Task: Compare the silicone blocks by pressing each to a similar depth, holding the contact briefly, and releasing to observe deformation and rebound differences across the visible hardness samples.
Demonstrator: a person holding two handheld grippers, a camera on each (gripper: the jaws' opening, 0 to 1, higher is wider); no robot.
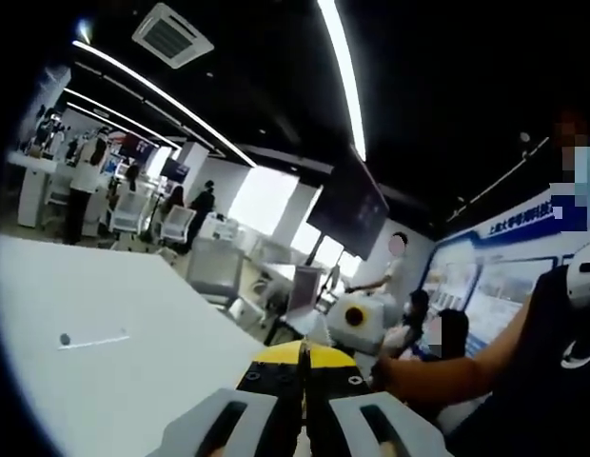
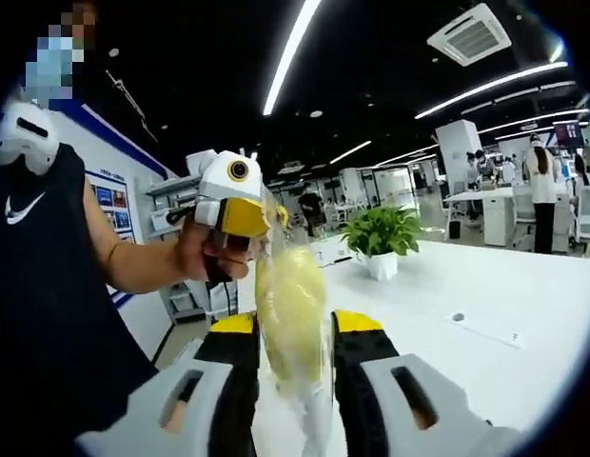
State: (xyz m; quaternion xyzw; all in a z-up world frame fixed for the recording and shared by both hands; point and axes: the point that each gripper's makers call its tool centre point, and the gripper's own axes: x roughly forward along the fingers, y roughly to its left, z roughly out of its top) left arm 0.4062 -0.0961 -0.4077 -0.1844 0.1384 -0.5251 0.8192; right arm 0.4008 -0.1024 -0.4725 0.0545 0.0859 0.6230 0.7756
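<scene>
Left gripper view: left hand-held gripper (image 1: 303,381) jaws pressed together, above the white counter (image 1: 114,324); right gripper view: right hand-held gripper (image 2: 292,357) squeezing a yellowish silicone block (image 2: 290,309), which may slip out if pinched unevenly.

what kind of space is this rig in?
Looks like an open-plan office or lab showroom: long white tables, linear ceiling lights, a potted plant, a wall display board, and people standing at desks.
</scene>
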